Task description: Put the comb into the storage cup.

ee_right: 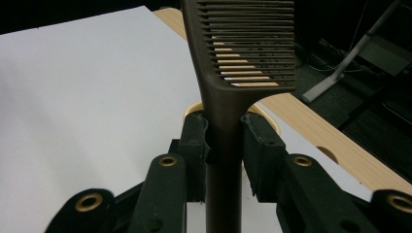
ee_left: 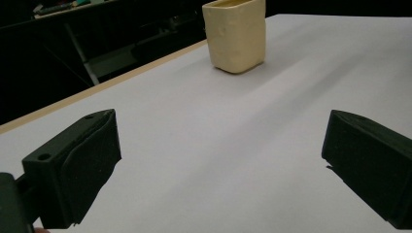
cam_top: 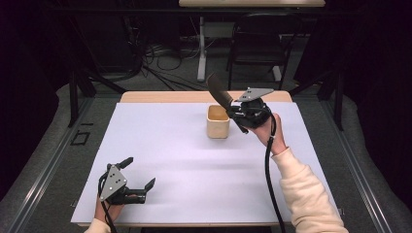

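Brown comb [ee_right: 228, 73] stands clamped in the right gripper [ee_right: 224, 141], above the cup [cam_top: 217, 121].

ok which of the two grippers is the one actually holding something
The right gripper, by the cream cup: its jaws clamp the handle of a dark comb. The left gripper rests open near the table's front edge.

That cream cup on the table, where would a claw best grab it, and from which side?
Across two opposite walls near the rim of the cup, coming down from above. It stands upright with its mouth open and its sides straight. The open left claw is free; the right claw holds a comb.
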### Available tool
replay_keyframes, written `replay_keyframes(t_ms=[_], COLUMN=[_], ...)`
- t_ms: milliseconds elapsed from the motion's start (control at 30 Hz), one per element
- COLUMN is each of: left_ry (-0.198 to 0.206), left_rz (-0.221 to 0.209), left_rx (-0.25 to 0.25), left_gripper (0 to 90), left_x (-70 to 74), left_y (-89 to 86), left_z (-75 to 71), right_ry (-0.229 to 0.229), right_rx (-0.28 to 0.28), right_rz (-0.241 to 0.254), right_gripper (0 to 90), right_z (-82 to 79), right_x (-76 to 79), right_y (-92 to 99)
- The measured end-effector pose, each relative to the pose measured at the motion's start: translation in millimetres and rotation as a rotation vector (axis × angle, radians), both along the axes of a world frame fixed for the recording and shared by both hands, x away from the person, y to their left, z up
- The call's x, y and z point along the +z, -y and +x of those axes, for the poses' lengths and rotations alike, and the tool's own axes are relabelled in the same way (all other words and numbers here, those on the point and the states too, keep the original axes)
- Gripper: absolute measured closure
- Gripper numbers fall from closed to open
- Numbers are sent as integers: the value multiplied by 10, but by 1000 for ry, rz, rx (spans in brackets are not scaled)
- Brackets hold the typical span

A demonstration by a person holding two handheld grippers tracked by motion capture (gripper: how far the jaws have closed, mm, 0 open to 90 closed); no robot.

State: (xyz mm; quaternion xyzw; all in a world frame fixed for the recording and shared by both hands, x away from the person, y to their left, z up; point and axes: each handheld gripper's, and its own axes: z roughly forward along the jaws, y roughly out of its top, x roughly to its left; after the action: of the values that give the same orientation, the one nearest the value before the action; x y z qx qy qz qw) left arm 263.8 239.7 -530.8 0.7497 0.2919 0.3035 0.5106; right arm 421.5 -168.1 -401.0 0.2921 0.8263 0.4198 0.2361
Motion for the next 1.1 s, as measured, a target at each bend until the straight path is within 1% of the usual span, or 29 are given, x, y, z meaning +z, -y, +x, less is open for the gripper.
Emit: replay_keyframes(t_ms=[67,200,300,533,633,733,833,1100], left_ry=[2,2,1,2,4,2,2,0], left_rz=[-1,1,-1,-3,3,-4,0,0], left_rx=[0,-1,0,-2,-3,-2,-3,-2], left_gripper=[7,7,7,7,7,7,7,7], left_x=[1,2,1,2,2,2,2,1], left_y=[0,2,1,-3,2,-1,1,2], left_z=[-1,-2,1,0,0,1,-2,1], right_ry=[6,4,-5,-8,-13,-15,-19,-10], right_rx=[-1,-4,-11,-18,-22,-26,-28,-30], right_rz=[-2,1,1,-4,-6,-4,-3,3], right_gripper=[717,717,717,718,717,717,717,717], right_z=[15,38,85,160,200,236,266,321], right_x=[20,30,37,61,79,75,70,105], right_y=[-12,-20,-28,-63,-88,-97,-108,-167])
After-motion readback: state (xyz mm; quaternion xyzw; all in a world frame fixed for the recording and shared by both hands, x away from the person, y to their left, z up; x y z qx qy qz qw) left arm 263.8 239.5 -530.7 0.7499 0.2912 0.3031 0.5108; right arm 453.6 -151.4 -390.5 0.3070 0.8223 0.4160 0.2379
